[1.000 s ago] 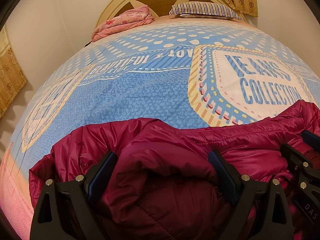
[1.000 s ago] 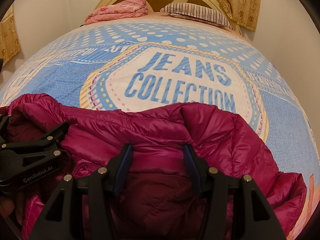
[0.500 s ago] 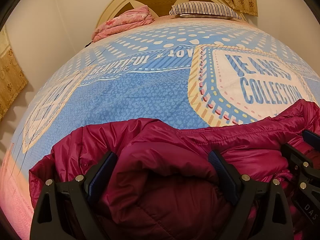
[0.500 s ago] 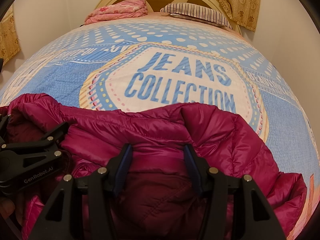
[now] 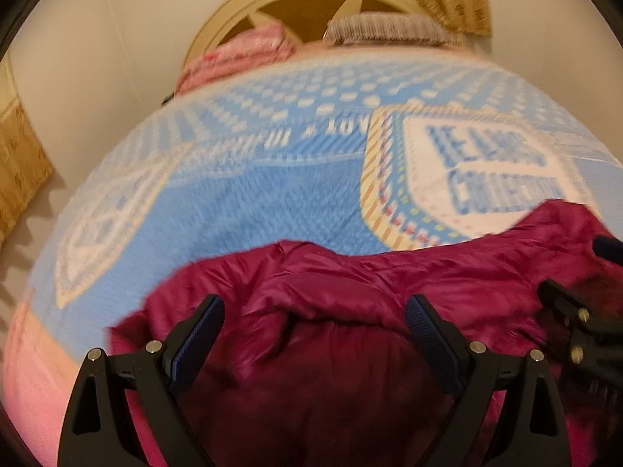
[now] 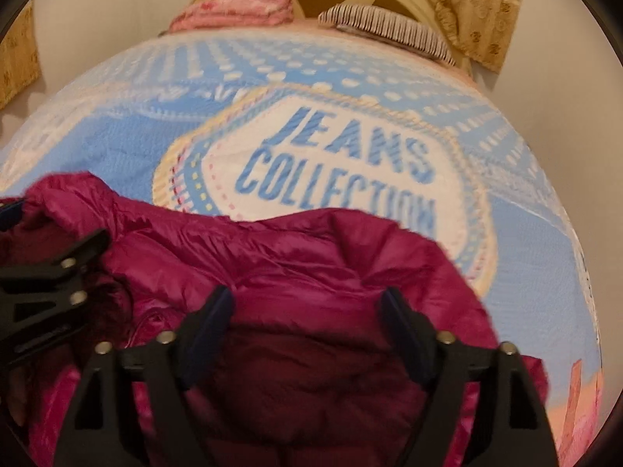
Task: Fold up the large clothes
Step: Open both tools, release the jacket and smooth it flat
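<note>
Both the left hand-held gripper point(image 5: 314, 315) and right hand-held gripper point(image 6: 307, 307) seem spread wide over the jacket's point(image 5: 350, 284) far edge.

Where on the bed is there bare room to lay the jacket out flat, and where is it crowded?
Free: the blue bedspread between the jacket and the pillow, including the "JEANS COLLECTION" panel, and the stretch left of that panel. Crowded: the head end, with the pink bedding and pillow, and the near edge, where the left gripper and right gripper straddle bunched jacket.
</note>
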`<state>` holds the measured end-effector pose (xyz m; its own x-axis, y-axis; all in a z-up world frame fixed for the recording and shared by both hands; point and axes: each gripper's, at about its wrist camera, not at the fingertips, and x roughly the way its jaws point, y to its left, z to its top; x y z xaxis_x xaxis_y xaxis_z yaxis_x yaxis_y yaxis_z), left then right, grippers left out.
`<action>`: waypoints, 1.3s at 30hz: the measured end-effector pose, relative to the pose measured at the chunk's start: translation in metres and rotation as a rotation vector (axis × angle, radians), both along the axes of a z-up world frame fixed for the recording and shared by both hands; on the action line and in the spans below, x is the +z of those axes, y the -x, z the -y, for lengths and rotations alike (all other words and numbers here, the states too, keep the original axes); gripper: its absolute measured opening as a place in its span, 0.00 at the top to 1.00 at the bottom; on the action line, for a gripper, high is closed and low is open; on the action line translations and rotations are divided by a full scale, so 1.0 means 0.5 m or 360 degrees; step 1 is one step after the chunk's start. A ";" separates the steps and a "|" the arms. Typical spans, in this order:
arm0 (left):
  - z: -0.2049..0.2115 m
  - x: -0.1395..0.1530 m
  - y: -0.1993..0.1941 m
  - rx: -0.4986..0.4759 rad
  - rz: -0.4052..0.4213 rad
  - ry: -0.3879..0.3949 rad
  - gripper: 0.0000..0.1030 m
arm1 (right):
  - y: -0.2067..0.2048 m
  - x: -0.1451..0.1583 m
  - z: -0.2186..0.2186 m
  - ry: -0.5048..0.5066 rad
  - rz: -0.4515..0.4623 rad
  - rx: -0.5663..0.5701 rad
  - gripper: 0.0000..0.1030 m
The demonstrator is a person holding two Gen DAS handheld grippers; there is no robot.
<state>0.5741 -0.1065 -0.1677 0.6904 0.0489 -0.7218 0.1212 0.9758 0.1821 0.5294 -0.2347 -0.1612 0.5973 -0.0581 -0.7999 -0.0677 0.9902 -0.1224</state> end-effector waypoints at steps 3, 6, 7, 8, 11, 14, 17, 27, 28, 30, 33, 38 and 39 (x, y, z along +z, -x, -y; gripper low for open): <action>-0.010 0.039 0.050 -0.0043 0.0069 0.0007 0.08 | 0.031 0.027 0.023 0.0015 0.0050 -0.0042 0.20; -0.029 0.058 0.115 -0.0054 0.0076 0.0031 0.08 | 0.082 0.040 0.043 -0.0064 0.0041 -0.0049 0.20; -0.034 0.058 0.134 -0.0052 0.0066 0.0040 0.08 | 0.099 0.041 0.045 -0.0085 0.0027 -0.0037 0.20; -0.042 0.056 0.155 -0.0053 0.0057 0.0053 0.08 | 0.116 0.042 0.045 -0.0095 0.0027 -0.0026 0.20; -0.062 0.047 0.212 -0.0029 0.0056 0.0038 0.08 | 0.174 0.044 0.043 -0.0102 0.0026 0.0002 0.20; -0.087 0.037 0.273 -0.0009 0.0051 0.0045 0.08 | 0.235 0.047 0.046 -0.0127 0.0041 0.0016 0.20; -0.113 0.028 0.320 0.0018 0.0027 0.0103 0.08 | 0.281 0.043 0.048 -0.0137 0.0036 0.0029 0.20; -0.167 0.000 0.446 0.0082 -0.0039 0.0160 0.08 | 0.413 0.021 0.087 -0.0184 0.0034 -0.0018 0.19; -0.176 -0.002 0.462 0.0092 -0.0043 0.0177 0.08 | 0.428 0.019 0.093 -0.0182 0.0036 -0.0024 0.19; -0.189 -0.007 0.487 0.0105 -0.0055 0.0199 0.08 | 0.456 0.013 0.103 -0.0177 0.0029 -0.0040 0.19; -0.207 -0.018 0.531 0.0120 -0.0062 0.0190 0.08 | 0.494 0.000 0.116 -0.0176 -0.0003 -0.0055 0.19; -0.226 -0.025 0.598 0.0123 -0.0032 0.0139 0.08 | 0.553 -0.013 0.135 -0.0167 -0.0023 -0.0082 0.19; -0.231 -0.024 0.609 0.0122 -0.0026 0.0143 0.08 | 0.566 -0.014 0.139 -0.0169 -0.0024 -0.0094 0.19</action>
